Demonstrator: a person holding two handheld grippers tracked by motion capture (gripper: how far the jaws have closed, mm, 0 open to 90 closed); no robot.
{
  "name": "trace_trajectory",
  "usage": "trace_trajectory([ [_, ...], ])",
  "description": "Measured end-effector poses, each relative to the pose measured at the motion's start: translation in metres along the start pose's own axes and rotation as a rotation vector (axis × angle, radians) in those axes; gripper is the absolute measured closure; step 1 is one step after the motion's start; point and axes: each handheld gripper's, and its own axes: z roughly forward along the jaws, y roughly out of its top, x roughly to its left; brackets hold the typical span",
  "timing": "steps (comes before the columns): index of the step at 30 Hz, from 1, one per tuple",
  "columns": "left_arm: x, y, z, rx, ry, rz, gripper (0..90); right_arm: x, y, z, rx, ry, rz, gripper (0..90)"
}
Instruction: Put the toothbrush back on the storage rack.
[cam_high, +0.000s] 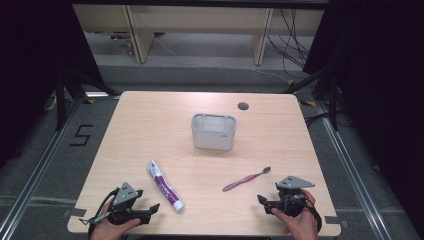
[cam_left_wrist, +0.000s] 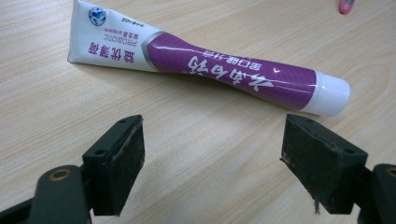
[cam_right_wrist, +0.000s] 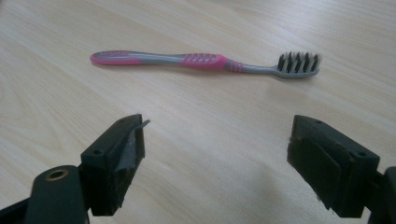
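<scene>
the purple-and-white plastic toothpaste tube (cam_left_wrist: 196, 63) lies flat on the pale wooden table (cam_high: 150, 125), near its front left, untouched — nothing looks done yet, judging by the empty-looking grey plastic holder (cam_high: 214, 131) well apart at the centre. its long axis runs diagonally, white cap toward the front edge, crimped end toward the holder. the pink-and-grey toothbrush (cam_right_wrist: 205, 61) lies front right, bristles pointing away and right. the left gripper (cam_left_wrist: 212, 163) sits just beside the tube, jaws spread wide and empty — the right gripper (cam_right_wrist: 217, 163) likewise, near the toothbrush.
</scene>
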Motion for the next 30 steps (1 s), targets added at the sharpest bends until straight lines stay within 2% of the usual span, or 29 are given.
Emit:
trace_trajectory([
  [3, 0.0, 0.0, 0.0, -0.005, 0.003, -0.004, 21.1, 0.001, 0.0, 0.0, 0.0, 0.004, 0.02, 20.2],
  [4, 0.0, 0.0, 0.0, -0.003, 0.001, -0.002, 21.1, 0.001, 0.001, 0.0, -0.005, -0.004, 0.01, 21.1],
  [5, 0.0, 0.0, 0.001, -0.005, -0.001, 0.0, 21.1, -0.002, 0.001, 0.002, -0.019, 0.019, -0.02, 21.8],
  [6, 0.0, 0.0, 0.0, -0.005, -0.003, 0.003, 21.1, 0.001, 0.002, 0.001, -0.003, 0.015, 0.019, 23.1],
  [7, 0.0, 0.0, 0.0, -0.004, -0.003, 0.002, 21.1, 0.002, 0.003, -0.002, 0.013, 0.006, 0.033, 24.3],
  [11, 0.0, 0.0, 0.001, -0.005, -0.001, 0.0, 21.0, 0.003, 0.005, 0.0, 0.005, 0.013, 0.023, 25.0],
  [13, 0.0, 0.0, 0.002, -0.011, -0.003, -0.001, 21.0, 0.003, 0.009, 0.002, -0.016, 0.018, -0.008, 25.6],
  [15, 0.0, 0.0, 0.002, -0.012, -0.006, 0.001, 21.1, 0.004, 0.012, 0.004, -0.013, 0.028, -0.016, 25.6],
  [17, 0.0, 0.0, 0.002, -0.009, -0.004, 0.002, 21.1, 0.006, 0.015, 0.005, -0.018, 0.034, 0.002, 25.6],
  [18, 0.0, 0.0, 0.001, -0.004, -0.003, 0.0, 21.0, 0.006, 0.016, 0.005, -0.028, 0.02, -0.02, 25.6],
  [19, 0.0, 0.0, 0.001, -0.004, -0.003, 0.0, 21.1, 0.006, 0.018, 0.007, -0.021, 0.055, -0.004, 25.6],
  [20, 0.0, 0.0, 0.001, -0.006, -0.003, -0.001, 21.1, 0.01, 0.019, 0.006, -0.023, 0.04, 0.031, 25.6],
  [21, 0.0, 0.0, 0.001, -0.006, -0.003, -0.001, 21.0, 0.01, 0.019, 0.006, -0.023, 0.04, 0.031, 25.6],
  [22, 0.0, 0.0, 0.001, -0.006, -0.005, -0.001, 21.1, 0.009, 0.023, 0.009, -0.034, 0.055, 0.001, 25.7],
  [23, 0.0, 0.0, 0.001, -0.015, -0.007, 0.002, 21.1, 0.013, 0.024, 0.009, -0.028, 0.051, 0.023, 26.1],
  [25, 0.0, 0.0, 0.001, -0.008, -0.007, 0.006, 21.1, 0.015, 0.026, 0.01, -0.021, 0.055, 0.032, 27.4],
  [26, 0.0, 0.0, 0.001, -0.007, -0.008, 0.006, 21.1, 0.014, 0.028, 0.013, -0.034, 0.067, -0.018, 29.0],
  [29, 0.0, 0.0, 0.001, -0.003, -0.008, 0.006, 21.1, 0.022, 0.034, 0.016, -0.039, 0.075, -0.015, 32.4],
  [30, 0.0, 0.0, 0.001, -0.01, -0.006, 0.005, 21.1, 0.023, 0.038, 0.017, -0.043, 0.082, -0.046, 35.0],
])
